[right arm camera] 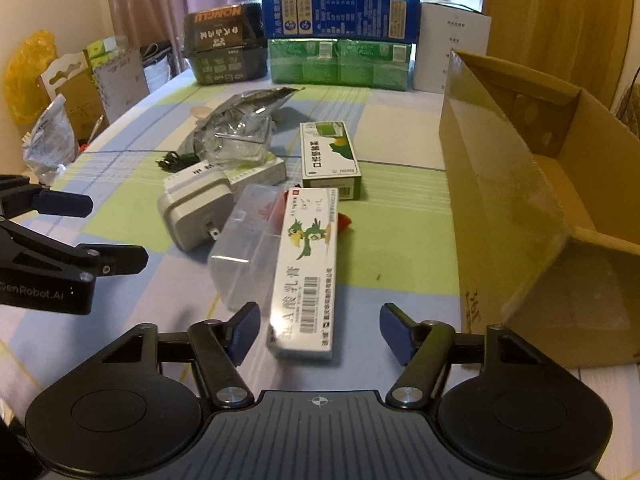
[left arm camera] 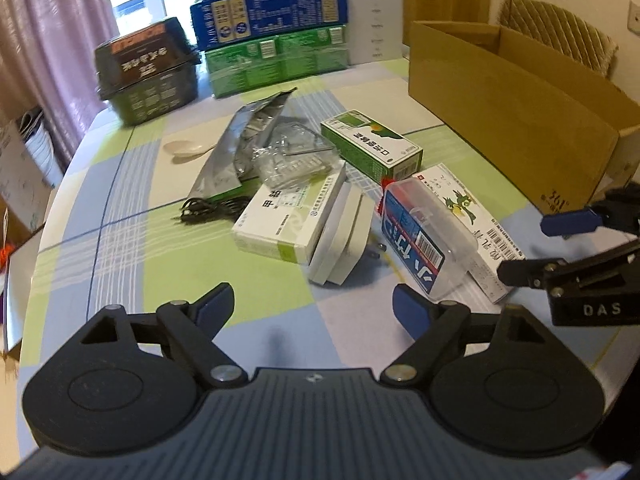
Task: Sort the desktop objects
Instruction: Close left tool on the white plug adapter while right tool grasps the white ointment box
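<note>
Directly ahead of the right gripper point(right arm camera: 320, 330), between its spread fingers, lies the long ointment box point(right arm camera: 306, 268). The clear plastic case point(right arm camera: 244, 252) touches its left side, the power adapter point(right arm camera: 196, 210) further left. Beyond sits the medicine carton point(right arm camera: 330, 158). The open cardboard box point(right arm camera: 532, 200) stands to the right.

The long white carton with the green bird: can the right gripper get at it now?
Probably yes. The long white carton with the green bird lies straight ahead of the open right gripper, its near end uncovered.
</note>
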### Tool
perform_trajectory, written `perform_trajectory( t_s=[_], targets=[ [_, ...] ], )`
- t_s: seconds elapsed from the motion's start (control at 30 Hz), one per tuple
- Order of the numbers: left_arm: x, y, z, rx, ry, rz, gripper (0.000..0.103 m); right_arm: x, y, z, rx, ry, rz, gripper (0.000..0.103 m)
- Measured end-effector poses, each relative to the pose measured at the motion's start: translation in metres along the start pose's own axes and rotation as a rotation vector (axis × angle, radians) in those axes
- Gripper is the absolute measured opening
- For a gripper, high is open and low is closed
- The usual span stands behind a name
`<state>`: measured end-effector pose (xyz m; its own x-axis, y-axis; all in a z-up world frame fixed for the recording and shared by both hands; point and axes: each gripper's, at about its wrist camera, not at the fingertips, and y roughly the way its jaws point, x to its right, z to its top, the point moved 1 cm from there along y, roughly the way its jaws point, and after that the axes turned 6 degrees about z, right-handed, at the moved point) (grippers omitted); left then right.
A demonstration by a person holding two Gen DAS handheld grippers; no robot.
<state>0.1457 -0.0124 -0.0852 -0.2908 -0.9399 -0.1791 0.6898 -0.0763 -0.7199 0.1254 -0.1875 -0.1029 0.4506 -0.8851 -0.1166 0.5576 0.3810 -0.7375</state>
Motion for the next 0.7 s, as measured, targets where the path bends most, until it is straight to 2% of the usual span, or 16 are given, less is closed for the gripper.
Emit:
perform_trajectory(
  t_s=[0.23, 0.33, 0.53, 0.6, 0.63, 0.7],
  targets=[
    [0.009, 0.020, 0.008, 0.021, 0.050, -0.013, 0.080, 0.007, 0.018, 0.009, -0.010, 0.011, 0.027, 0.057],
    [0.012, 0.027, 0.012, 0.033, 0.067, -0.025, 0.074, 0.008, 0.023, 0.011, -0.016, 0.012, 0.031, 0.056],
    [0.014, 0.039, 0.017, 0.046, 0.093, -0.040, 0.059, 0.012, 0.034, 0.010, -0.038, 0.020, 0.053, 0.047],
    [0.013, 0.042, 0.018, 0.048, 0.094, -0.043, 0.050, 0.012, 0.035, 0.009, -0.041, 0.024, 0.055, 0.038],
    [0.013, 0.043, 0.018, 0.046, 0.096, -0.046, 0.049, 0.013, 0.035, 0.009, -0.042, 0.026, 0.055, 0.037],
    [0.014, 0.045, 0.018, 0.045, 0.099, -0.049, 0.039, 0.013, 0.034, 0.009, -0.039, 0.031, 0.053, 0.036]
  ],
)
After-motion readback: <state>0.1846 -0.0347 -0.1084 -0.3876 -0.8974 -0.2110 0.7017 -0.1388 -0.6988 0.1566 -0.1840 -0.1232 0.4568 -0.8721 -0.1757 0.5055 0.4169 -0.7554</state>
